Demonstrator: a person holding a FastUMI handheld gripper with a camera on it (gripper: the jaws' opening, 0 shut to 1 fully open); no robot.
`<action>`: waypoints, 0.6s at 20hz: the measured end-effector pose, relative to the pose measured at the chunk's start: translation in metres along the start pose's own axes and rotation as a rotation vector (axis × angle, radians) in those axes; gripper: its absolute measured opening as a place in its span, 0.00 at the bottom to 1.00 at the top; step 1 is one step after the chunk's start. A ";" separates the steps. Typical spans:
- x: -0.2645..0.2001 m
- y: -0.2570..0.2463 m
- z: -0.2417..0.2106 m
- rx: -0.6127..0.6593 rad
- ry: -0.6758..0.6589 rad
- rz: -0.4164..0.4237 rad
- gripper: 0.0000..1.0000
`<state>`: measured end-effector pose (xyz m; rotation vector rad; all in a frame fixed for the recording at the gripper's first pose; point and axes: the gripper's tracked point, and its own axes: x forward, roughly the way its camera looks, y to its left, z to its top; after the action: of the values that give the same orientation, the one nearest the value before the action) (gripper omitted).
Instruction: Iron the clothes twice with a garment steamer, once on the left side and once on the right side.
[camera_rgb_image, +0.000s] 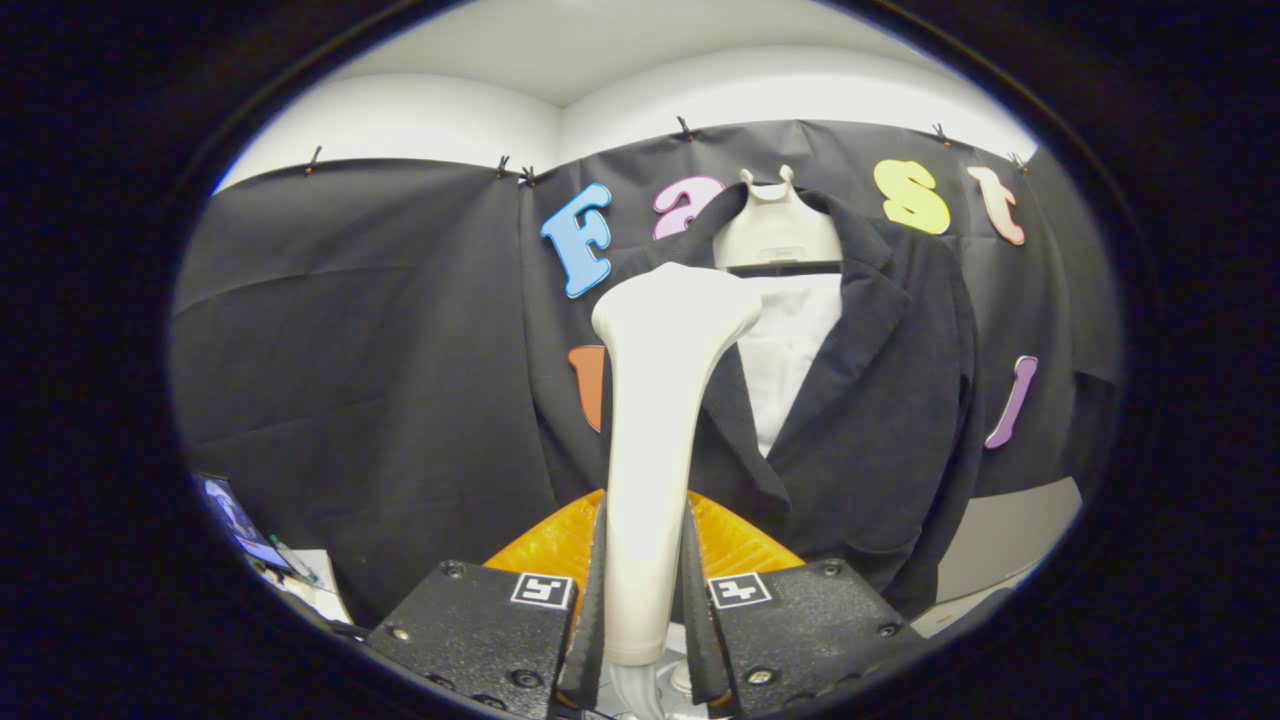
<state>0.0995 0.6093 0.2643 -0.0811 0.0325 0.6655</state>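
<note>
White plastic garment steamer (655, 420) is standing upright between the gripper (645, 590) fingers, both pads pressing its handle. Its head is sitting against the left lapel of the black jacket (880, 400), which is hanging over a white shirt (790, 350) just beyond.

Steamer (655, 430) upright between claw (645, 600) fingers, both pressing; jacket (870, 420) beyond, slightly right, on hanger (775, 225).

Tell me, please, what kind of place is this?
Probably a staged test booth, not a home: black cloth is clipped up as the wall, a dark jacket hangs on a white dummy, and the gripper is shut on a white garment steamer.
</note>
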 end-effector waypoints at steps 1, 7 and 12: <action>0.008 0.004 0.003 -0.006 -0.003 0.000 0.36; 0.039 0.004 -0.008 -0.026 0.046 -0.032 0.36; 0.060 -0.006 -0.037 -0.018 0.116 -0.049 0.36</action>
<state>0.1498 0.6382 0.2242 -0.1370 0.1355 0.6121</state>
